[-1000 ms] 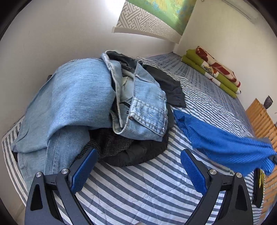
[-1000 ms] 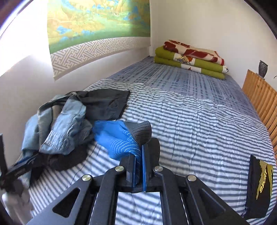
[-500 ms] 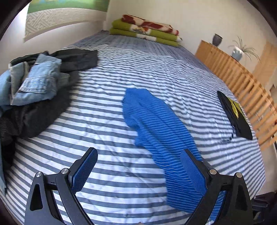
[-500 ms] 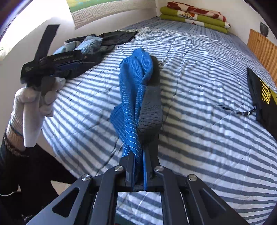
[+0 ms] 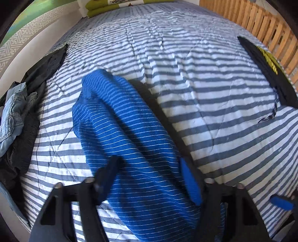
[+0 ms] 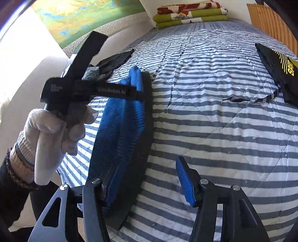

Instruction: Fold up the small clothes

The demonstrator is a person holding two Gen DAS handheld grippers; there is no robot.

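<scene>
In the left wrist view, a blue striped garment (image 5: 134,149) is seen lying lengthwise on the striped bedspread (image 5: 214,96), bunched into a long ridge. The left tongs (image 5: 150,178) are lowered over its near end and are closing, with the cloth between the two fingers; the pads are not yet seen to be pressed into it. A heap of jeans and dark clothes (image 5: 16,119) is piled at the left edge of the bed, and a folded black garment with yellow print (image 5: 268,70) is laid near the slatted wooden rail (image 5: 264,28).

In the right wrist view, the right tongs (image 6: 147,184) are opening: the left finger is lying against the blue garment's near end, while the right pad stands well clear over the bedspread (nothing is pinched). The left tongs are shown from the side, held by a white-gloved hand (image 6: 54,137) above the garment. Folded green and patterned blankets (image 6: 190,14) are stacked at the far end of the bed.
</scene>
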